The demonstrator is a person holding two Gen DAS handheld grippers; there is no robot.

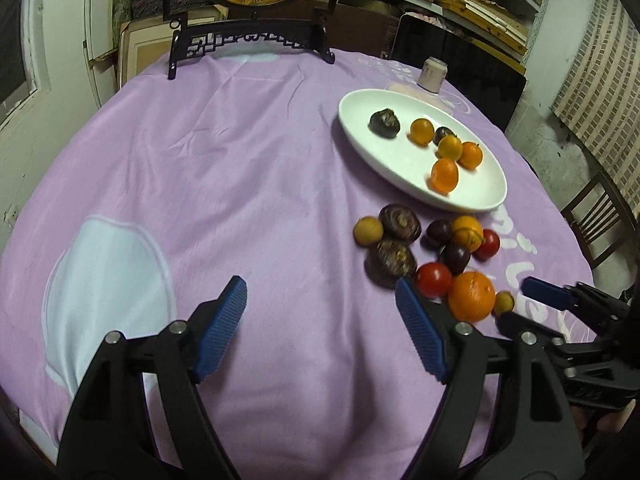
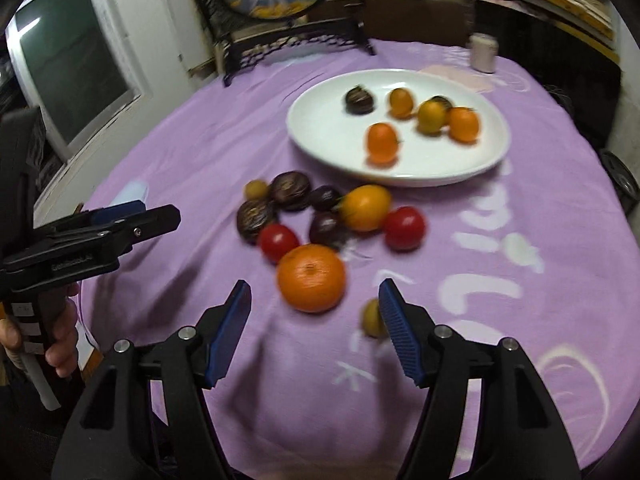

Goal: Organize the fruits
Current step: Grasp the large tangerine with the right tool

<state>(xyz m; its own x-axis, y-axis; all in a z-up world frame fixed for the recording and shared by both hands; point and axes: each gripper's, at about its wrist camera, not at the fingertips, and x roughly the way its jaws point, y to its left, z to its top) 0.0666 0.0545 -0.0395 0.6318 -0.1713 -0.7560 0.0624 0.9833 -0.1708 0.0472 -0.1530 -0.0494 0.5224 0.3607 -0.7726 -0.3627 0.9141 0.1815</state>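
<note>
Plate: white oval plate [image 1: 362, 128], glossy, its long axis running from near-right to far-left in the left wrist view; it sits on the right half of the tabletop [image 1: 240, 160].
Fruit on plate: four small orange-yellow fruits [image 1: 450, 148] clustered toward the plate's right end, plus two dark wrinkled ones, one of them [image 1: 385, 122] alone toward the left end.
Loose pile: just beside the plate's near rim, on the purple cloth, lie dark ridged round fruits [image 1: 400, 222], smaller dark plum-like ones, two red tomatoes [image 2: 278, 242], a yellow-orange oval fruit [image 2: 366, 206] with its long axis tilted toward the plate, and a small yellow ball [image 1: 368, 232].
Large orange: the biggest piece [image 2: 312, 278], round, stem dimple facing up, nearest the grippers.
Small yellow fruit: [image 2: 372, 318] touching or just beside the inner face of the right gripper's right finger; blurred.
Right gripper: [image 2: 316, 334] fingers spread wide, holding nothing, low over the cloth just short of the large orange.
Left gripper: [image 1: 320, 330] fingers spread wide, nothing between them, left of the pile.
Background: dark carved stand [image 1: 248, 40] and a pale can [image 1: 431, 74] at the far edge.
</note>
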